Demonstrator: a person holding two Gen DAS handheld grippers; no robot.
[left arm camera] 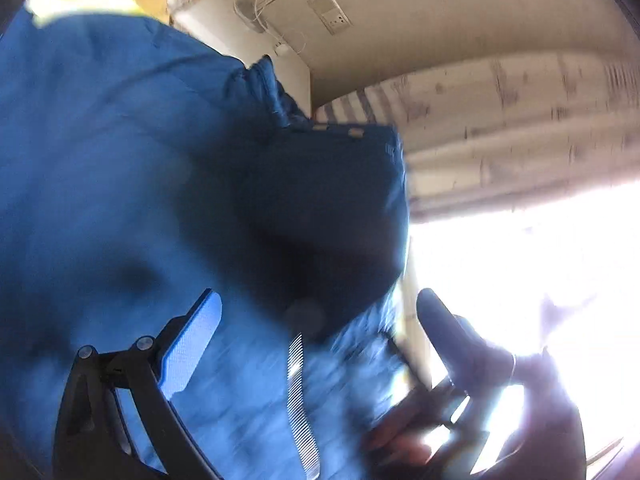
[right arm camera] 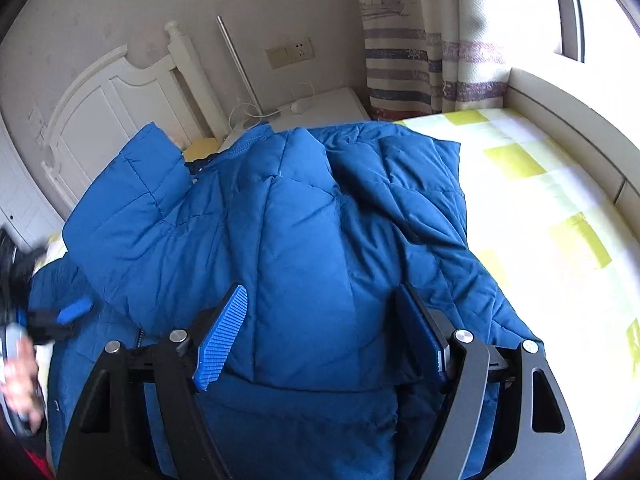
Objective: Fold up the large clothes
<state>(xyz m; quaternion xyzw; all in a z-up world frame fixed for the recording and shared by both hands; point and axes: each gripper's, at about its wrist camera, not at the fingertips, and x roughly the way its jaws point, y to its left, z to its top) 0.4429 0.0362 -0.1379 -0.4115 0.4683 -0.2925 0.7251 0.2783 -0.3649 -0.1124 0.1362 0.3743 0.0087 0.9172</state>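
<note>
A large blue quilted jacket (right arm camera: 300,220) lies crumpled on the bed, its collar toward the headboard. My right gripper (right arm camera: 322,292) hovers over its lower middle, open, with fabric below the gap and neither pad pressing on it. In the blurred, tilted left wrist view the jacket (left arm camera: 120,160) fills the left side and a zipper (left arm camera: 298,392) runs between the fingers. My left gripper (left arm camera: 318,296) stands open: one blue pad (left arm camera: 192,344) is clear, the other finger (left arm camera: 440,320) is a dark backlit shape. The left gripper (right arm camera: 64,316) also appears blurred at the jacket's left edge, held by a hand (right arm camera: 18,384).
The bed's yellow-and-white checked sheet (right arm camera: 540,200) lies bare to the right of the jacket, bounded by a padded ledge (right arm camera: 568,128). A white headboard (right arm camera: 120,100), a nightstand (right arm camera: 328,106) with a cable, and a striped curtain (right arm camera: 400,64) stand behind.
</note>
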